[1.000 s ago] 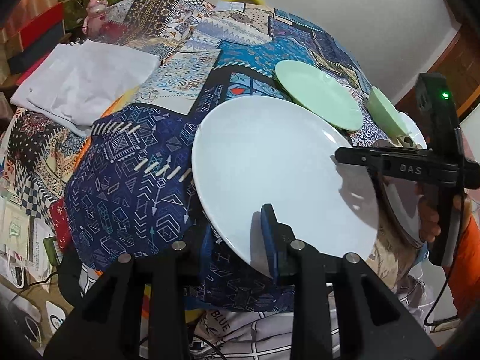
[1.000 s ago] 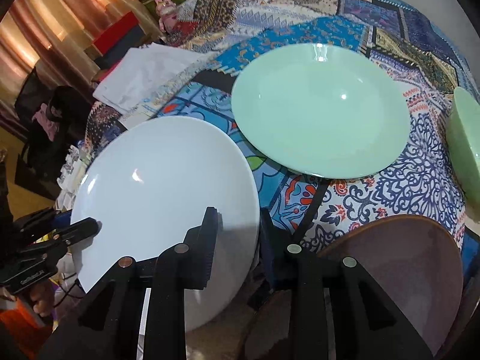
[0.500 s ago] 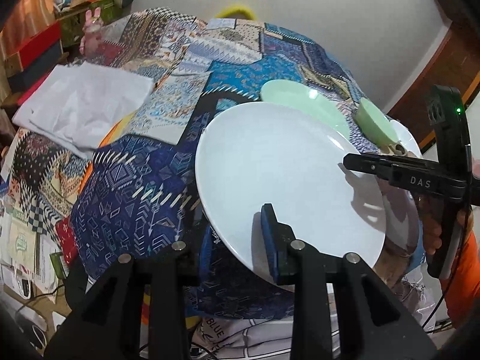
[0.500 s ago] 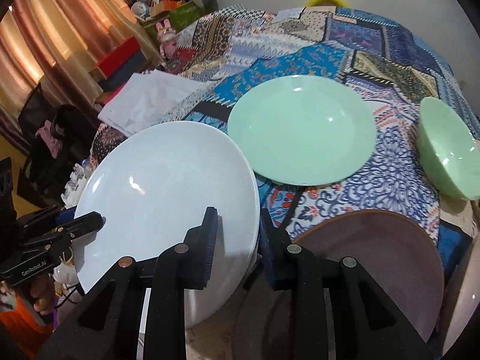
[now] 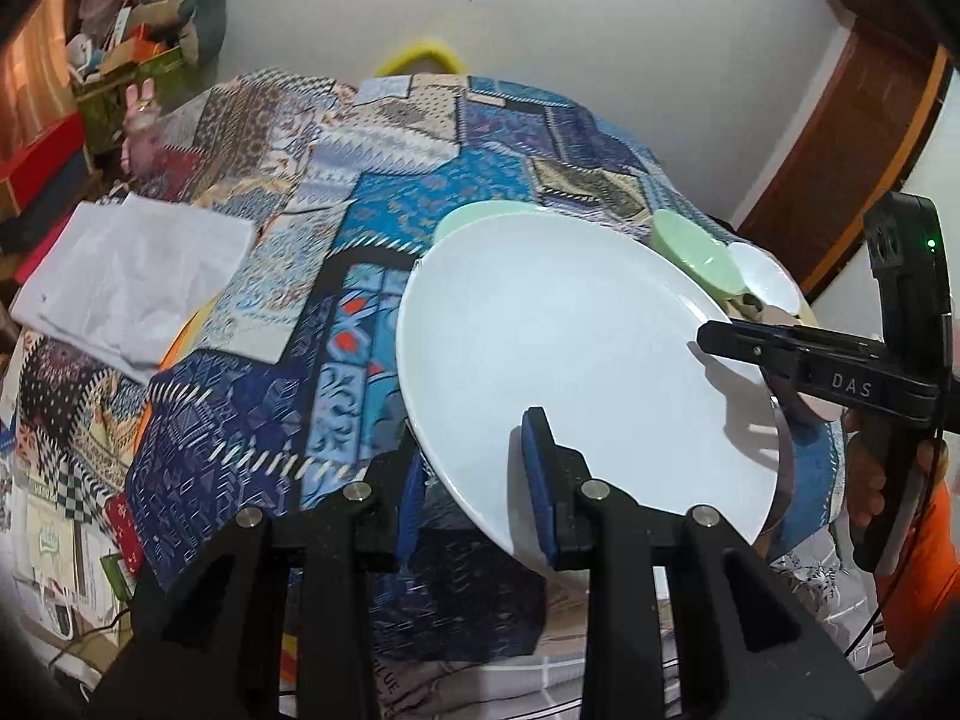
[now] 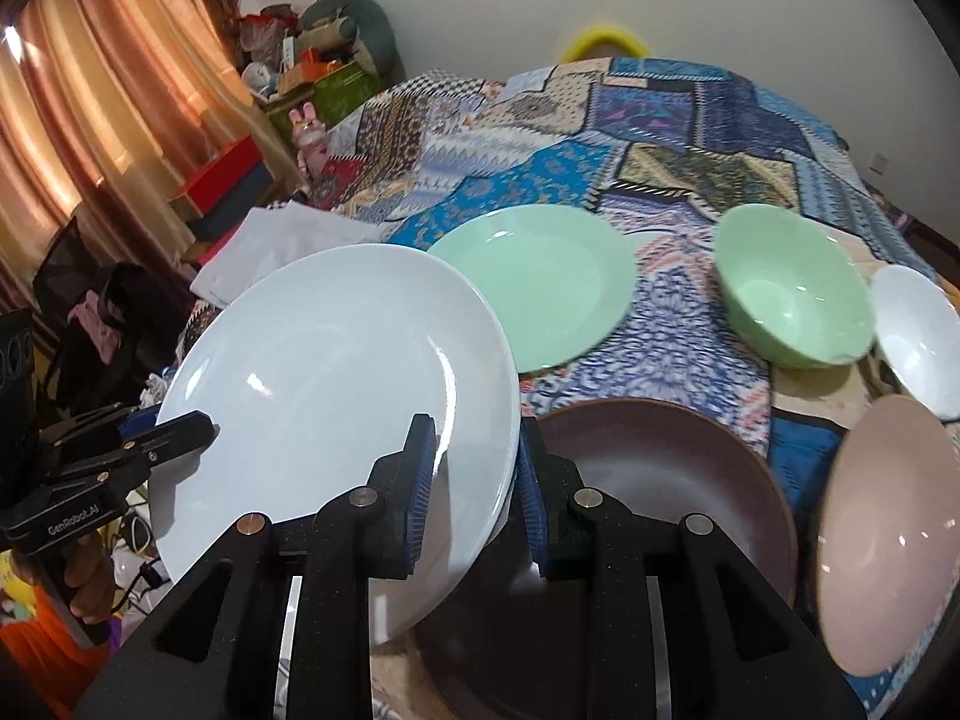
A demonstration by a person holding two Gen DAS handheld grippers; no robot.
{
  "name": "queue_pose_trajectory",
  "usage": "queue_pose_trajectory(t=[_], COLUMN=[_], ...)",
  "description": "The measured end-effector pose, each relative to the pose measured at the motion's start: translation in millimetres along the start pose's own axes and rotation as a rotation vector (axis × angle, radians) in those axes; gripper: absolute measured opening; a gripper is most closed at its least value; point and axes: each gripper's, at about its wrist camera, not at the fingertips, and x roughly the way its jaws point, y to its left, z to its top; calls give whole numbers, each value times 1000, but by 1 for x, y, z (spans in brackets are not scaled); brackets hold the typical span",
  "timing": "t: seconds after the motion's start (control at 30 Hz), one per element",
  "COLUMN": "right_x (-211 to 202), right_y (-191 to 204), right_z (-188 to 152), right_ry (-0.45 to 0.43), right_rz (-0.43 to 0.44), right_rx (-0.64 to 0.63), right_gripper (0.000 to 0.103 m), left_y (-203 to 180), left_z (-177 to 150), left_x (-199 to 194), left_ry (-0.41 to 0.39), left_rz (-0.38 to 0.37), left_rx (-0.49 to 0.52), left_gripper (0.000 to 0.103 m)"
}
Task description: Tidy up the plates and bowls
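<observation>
Both grippers hold one large white plate above the patchwork table. My left gripper is shut on its near rim. My right gripper is shut on the opposite rim; it shows in the left wrist view. A brown plate lies below right of the white one. A green plate, a green bowl, a small white bowl and a pink bowl sit on the table.
A patchwork cloth covers the table. A folded white cloth lies at its left side. Boxes and clutter stand by the curtain beyond the table. A wooden door is at the right.
The white plate has been lifted higher off the table by both grippers and tilted. Both views have pulled back, so the bowls at the right now show.
</observation>
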Motion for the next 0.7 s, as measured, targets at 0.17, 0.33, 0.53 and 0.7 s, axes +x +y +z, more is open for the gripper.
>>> queue_pose_trajectory(t=[0.17, 0.33, 0.53, 0.7], right_x=[-20, -36, -49, -55], right_y=[-15, -30, -45, -61], right_z=[-9, -19, -32, -45], right_ry=[-35, -59, -77, -79], right_rz=[-26, -37, -53, -68], right_rx=[26, 60, 94, 132], right_gripper=[25, 25, 25, 25], left_y=[-24, -46, -68, -87], left_z=[7, 11, 12, 11], left_x=[0, 3, 10, 21], left_ry=[-5, -3, 27, 54], left_rz=[-19, -38, -74, -86], left_rx=[39, 73, 101, 134], left_gripper=[29, 29, 29, 29])
